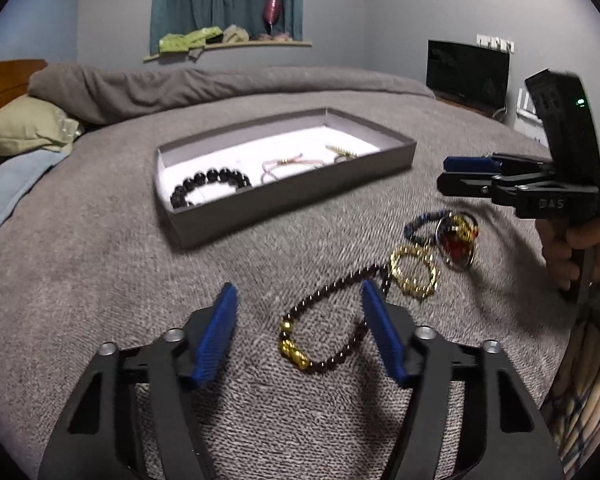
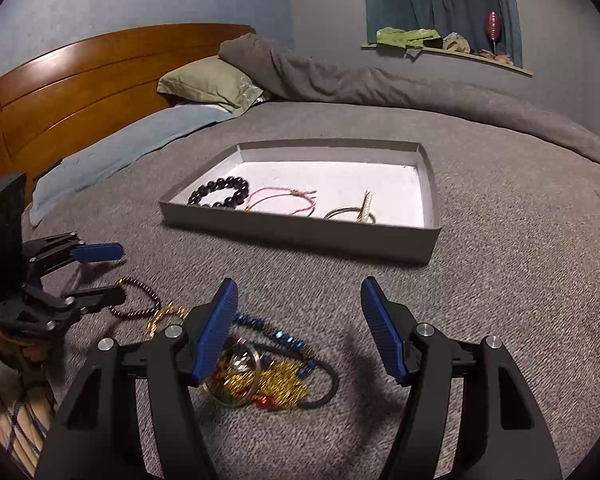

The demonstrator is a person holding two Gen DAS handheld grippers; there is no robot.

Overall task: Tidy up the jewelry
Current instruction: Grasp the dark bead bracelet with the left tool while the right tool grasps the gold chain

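Note:
A grey shallow box (image 1: 284, 204) (image 2: 300, 228) lies on the bed with a black bead bracelet (image 1: 210, 184) (image 2: 220, 194), a pink cord bracelet (image 1: 280, 166) (image 2: 280, 200) and a metal bangle (image 2: 350, 212) in it. My left gripper (image 1: 298, 296) is open, low over a dark bead bracelet with gold beads (image 1: 328, 320). A gold bracelet (image 1: 414, 272) and a tangle of blue beads, rings and a red piece (image 1: 452, 236) lie to its right. My right gripper (image 2: 296, 292) is open, just above that tangle (image 2: 268, 376); it also shows in the left wrist view (image 1: 448, 172).
The grey blanket (image 2: 480, 280) covers the bed. Pillows (image 2: 208, 80) and a wooden headboard (image 2: 80, 92) are at the far left. A window ledge (image 1: 228, 46) with clutter and a dark screen (image 1: 466, 72) stand by the wall.

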